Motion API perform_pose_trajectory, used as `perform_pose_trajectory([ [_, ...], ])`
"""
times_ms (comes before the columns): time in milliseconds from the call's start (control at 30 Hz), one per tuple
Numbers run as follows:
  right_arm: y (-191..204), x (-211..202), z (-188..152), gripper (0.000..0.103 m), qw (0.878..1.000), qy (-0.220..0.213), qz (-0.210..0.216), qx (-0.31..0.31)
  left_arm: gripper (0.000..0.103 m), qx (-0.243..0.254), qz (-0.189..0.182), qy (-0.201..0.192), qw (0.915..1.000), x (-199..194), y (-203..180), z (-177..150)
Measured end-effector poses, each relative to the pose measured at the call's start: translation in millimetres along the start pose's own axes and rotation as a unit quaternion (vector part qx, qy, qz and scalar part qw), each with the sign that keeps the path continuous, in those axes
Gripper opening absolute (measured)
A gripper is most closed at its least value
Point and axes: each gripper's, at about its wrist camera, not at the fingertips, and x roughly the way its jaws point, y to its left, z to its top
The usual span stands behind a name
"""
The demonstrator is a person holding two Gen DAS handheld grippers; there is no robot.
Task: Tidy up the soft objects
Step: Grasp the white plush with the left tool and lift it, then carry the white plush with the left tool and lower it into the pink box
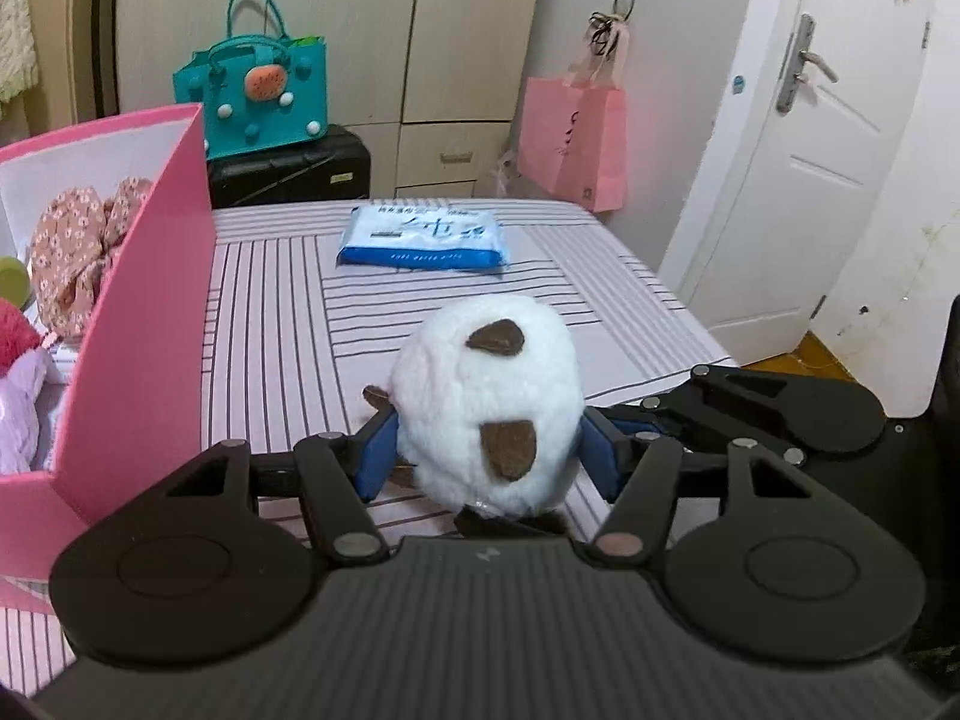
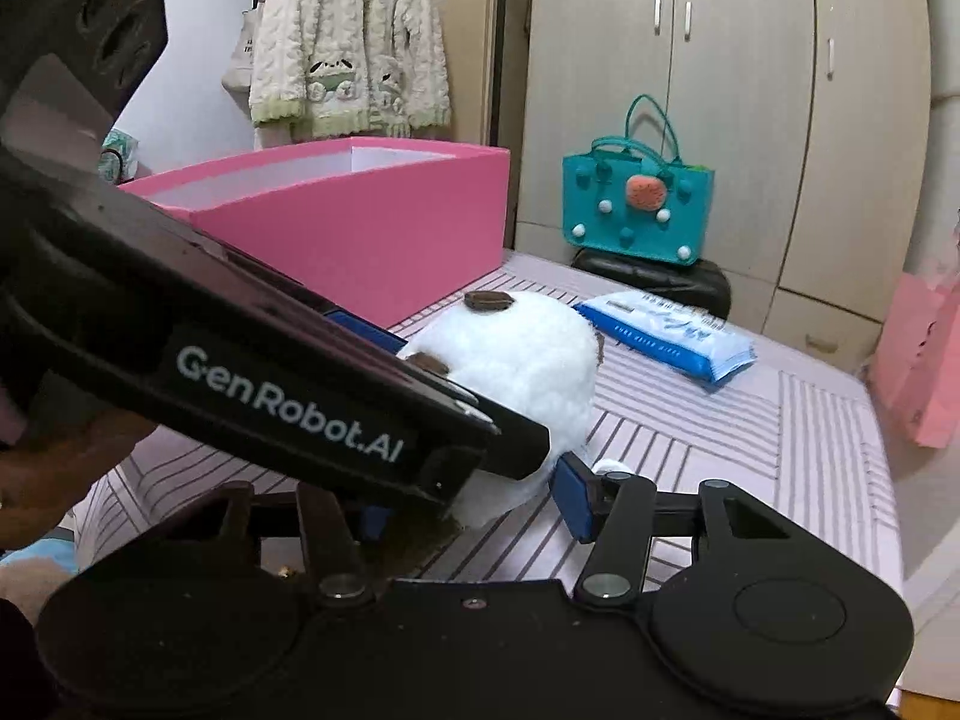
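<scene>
A round white plush toy with brown patches sits on the striped bed sheet. My left gripper is shut on it, blue pads pressing its two sides. In the right wrist view the same plush toy lies ahead, partly behind the left gripper's black body. My right gripper holds the toy's lower edge; its right pad touches the fur, while the other pad is mostly hidden. An open pink box at the left holds floral fabric and other soft things.
A blue-and-white tissue pack lies farther back on the bed. Beyond the bed stand a teal felt bag on a black suitcase, wardrobes, a hanging pink paper bag and a white door. The pink box sits left of the toy.
</scene>
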Motion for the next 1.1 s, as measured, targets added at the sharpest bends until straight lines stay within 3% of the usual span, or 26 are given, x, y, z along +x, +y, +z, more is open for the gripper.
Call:
perform_pose_trajectory([
  [300,14,-33,18,0.059,1.0,-0.019,-0.008,0.003,0.062,0.022,-0.017,-0.028,0.9992,-41,-4,8],
  [600,26,-55,49,0.059,0.999,-0.029,0.014,-0.011,0.062,0.054,-0.019,-0.057,0.9967,-81,5,25],
  [833,35,-60,100,0.059,0.998,-0.041,0.036,-0.017,0.062,0.056,0.005,-0.104,0.993,-122,26,56],
  [1100,59,-43,158,0.059,0.993,-0.078,0.056,-0.075,0.062,0.023,0.039,-0.154,0.9871,-159,70,86],
])
